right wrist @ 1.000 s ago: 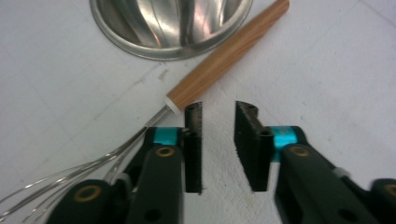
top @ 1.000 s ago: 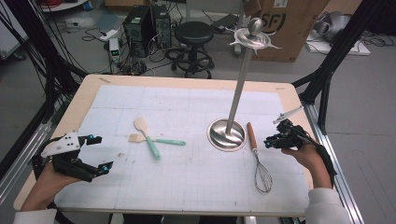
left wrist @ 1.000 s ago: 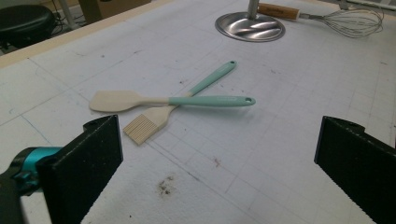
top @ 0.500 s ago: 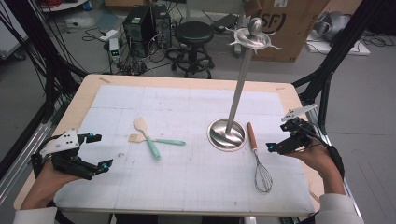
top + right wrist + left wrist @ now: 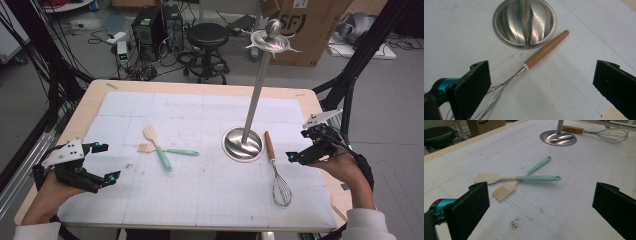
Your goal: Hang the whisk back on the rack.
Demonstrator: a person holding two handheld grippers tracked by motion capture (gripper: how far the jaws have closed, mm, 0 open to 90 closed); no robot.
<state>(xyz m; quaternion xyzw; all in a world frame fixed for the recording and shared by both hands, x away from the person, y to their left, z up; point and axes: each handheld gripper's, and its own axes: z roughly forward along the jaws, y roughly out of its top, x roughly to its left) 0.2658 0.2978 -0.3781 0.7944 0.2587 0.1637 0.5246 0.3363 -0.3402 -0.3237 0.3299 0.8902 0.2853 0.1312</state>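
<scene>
In the high view the right gripper (image 5: 307, 145) sits at the right edge of the frame, just right of the whisk (image 5: 278, 172), above the mat and clear of it. Its 2 jaws have just been opening and now stand wide apart with nothing between them. In the right gripper view the whisk (image 5: 534, 60) lies flat below the jaws, its wooden handle pointing to the upper right, the tip just beside the round steel base of the stand (image 5: 524, 22); whether they touch is hard to say. The left gripper (image 5: 102, 162) holds at the lower left of the high view, jaws spread and empty. Ahead of it, in the left gripper view, a spatula (image 5: 519, 178) and a pastry brush (image 5: 524, 176) lie crossed at mid-frame on the table (image 5: 90, 102).
</scene>
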